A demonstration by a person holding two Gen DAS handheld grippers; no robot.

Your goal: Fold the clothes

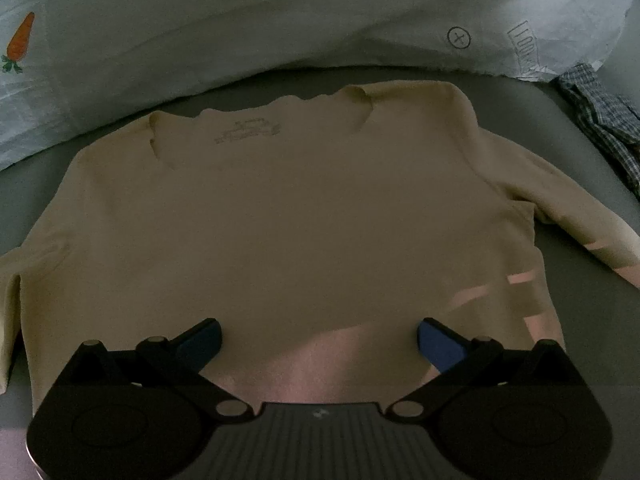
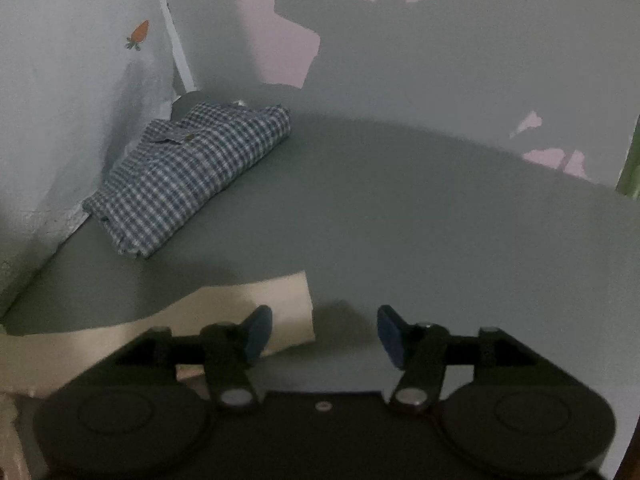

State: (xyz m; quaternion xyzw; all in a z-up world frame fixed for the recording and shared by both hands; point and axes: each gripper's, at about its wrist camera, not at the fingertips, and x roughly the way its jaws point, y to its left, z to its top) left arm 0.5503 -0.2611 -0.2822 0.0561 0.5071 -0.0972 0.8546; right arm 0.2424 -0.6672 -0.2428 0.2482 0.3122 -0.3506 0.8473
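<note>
A: Left gripper jaws spread wide, empty, over the hem of the cream long-sleeve shirt. Right gripper also gaping, holding nothing, at the sleeve cuff.

B: Why laid flat?

A: Spread on the grey table, probably ready for folding. Checked shirt already folded, parked by the carrot-print sheet.

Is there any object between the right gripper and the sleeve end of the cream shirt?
Nothing visible: the open right gripper is directly at the cream long-sleeved shirt's sleeve end; the folded blue checked shirt lies further away.
</note>
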